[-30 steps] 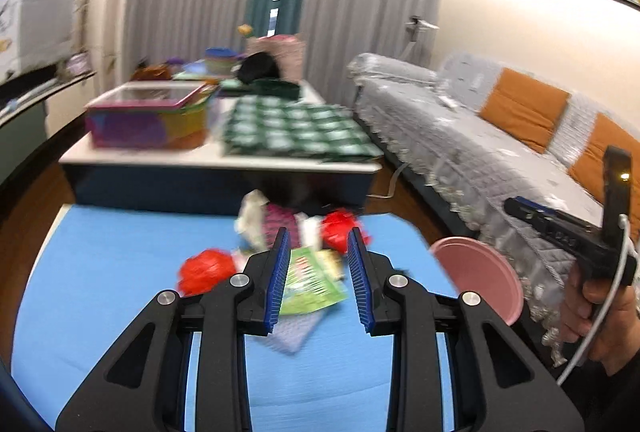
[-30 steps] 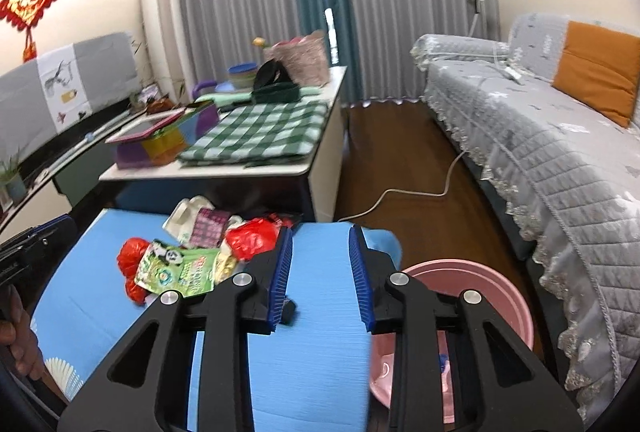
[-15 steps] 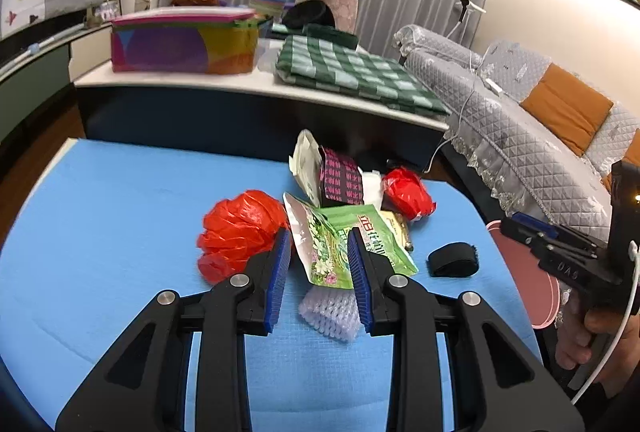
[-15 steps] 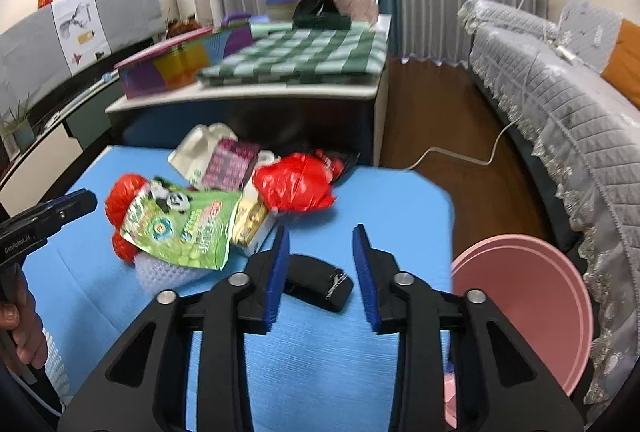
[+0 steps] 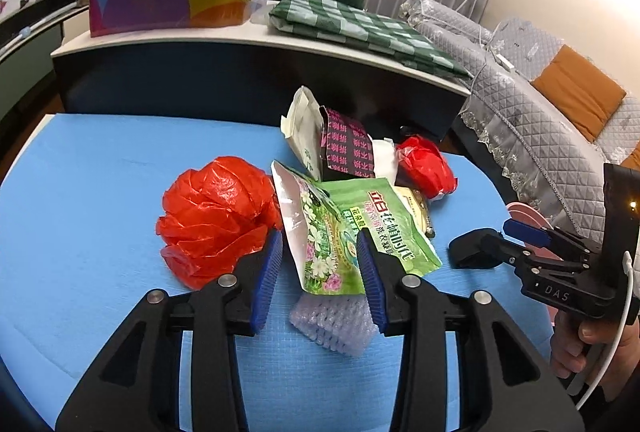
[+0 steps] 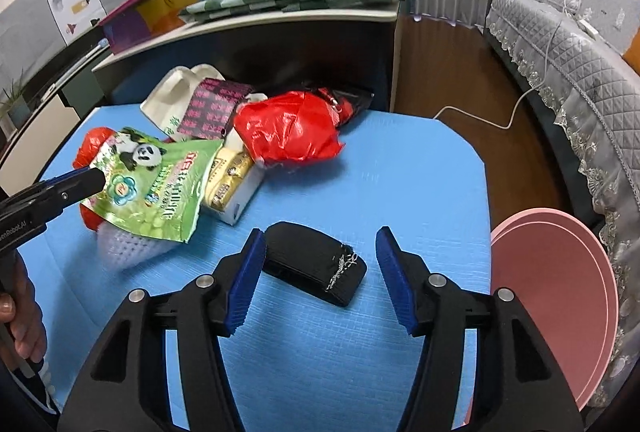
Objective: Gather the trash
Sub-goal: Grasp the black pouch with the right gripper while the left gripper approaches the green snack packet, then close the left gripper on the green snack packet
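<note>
1. A blue counter [image 6: 400, 159] has a pile of trash on it.
2. The left gripper [image 5: 320, 264] is coming apart. A green pouch [image 5: 360, 228] sits between its blue pads [image 5: 266, 280], but the pads do not press on it.
3. A big red bag ball [image 5: 218, 216] lies just beside the left pad.
4. A clear bubbly bag [image 5: 336, 320] sticks out from under the green pouch.
5. Behind the pouch are a white paper bag [image 5: 302, 127], a dark pack with pink marks [image 5: 348, 147], and a smaller red bag [image 5: 426, 167].
6. A yellow and white box [image 6: 232, 183] lies under the edge of the green pouch, next to the smaller red bag.
7. The right gripper [image 6: 320, 272] is also coming apart. A black strap roll [image 6: 316, 268] lies on the counter between its pads. The left pad is close to the roll, and the right pad is not touching it.
8. The roll is by itself, apart from the pile.
9. A pink bin [image 6: 560, 296] sits low, past the right edge of the counter, near the gray sofa [image 6: 580, 71].
10. A hand [image 5: 580, 344] holds the handle of the right gripper.
</note>
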The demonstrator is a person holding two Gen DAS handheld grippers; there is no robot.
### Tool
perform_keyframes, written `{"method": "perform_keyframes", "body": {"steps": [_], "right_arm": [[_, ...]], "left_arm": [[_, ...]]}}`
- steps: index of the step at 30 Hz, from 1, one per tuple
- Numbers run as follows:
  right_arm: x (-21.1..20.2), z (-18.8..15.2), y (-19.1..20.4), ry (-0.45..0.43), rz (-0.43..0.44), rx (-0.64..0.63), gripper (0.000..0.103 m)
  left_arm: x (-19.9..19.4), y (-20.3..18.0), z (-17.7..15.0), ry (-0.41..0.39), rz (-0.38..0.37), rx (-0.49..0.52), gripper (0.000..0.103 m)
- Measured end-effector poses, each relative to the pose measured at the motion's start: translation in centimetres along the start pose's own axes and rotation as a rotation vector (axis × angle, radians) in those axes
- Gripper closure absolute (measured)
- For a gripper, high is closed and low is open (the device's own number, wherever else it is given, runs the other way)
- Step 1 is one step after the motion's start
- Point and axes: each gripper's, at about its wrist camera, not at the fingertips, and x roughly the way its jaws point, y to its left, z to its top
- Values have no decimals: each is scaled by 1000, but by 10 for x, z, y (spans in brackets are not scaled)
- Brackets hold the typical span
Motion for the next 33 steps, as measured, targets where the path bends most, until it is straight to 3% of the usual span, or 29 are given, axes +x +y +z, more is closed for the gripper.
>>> {"method": "perform_keyframes", "body": {"steps": [5, 8, 16, 33], "right_arm": [[9, -1, 1, 31, -9, -10, 47], [14, -2, 2, 53, -17, -20, 54], [11, -5, 3, 60, -13, -45, 87], [-41, 4, -2, -99, -28, -12, 90]], "left_arm": [[5, -1, 1, 18, -3, 8, 65], [6, -3, 0, 29, -5, 15, 72], [0, -7, 0, 12, -2, 38, 74], [-27, -24, 3, -65, 15, 106, 76]]}}
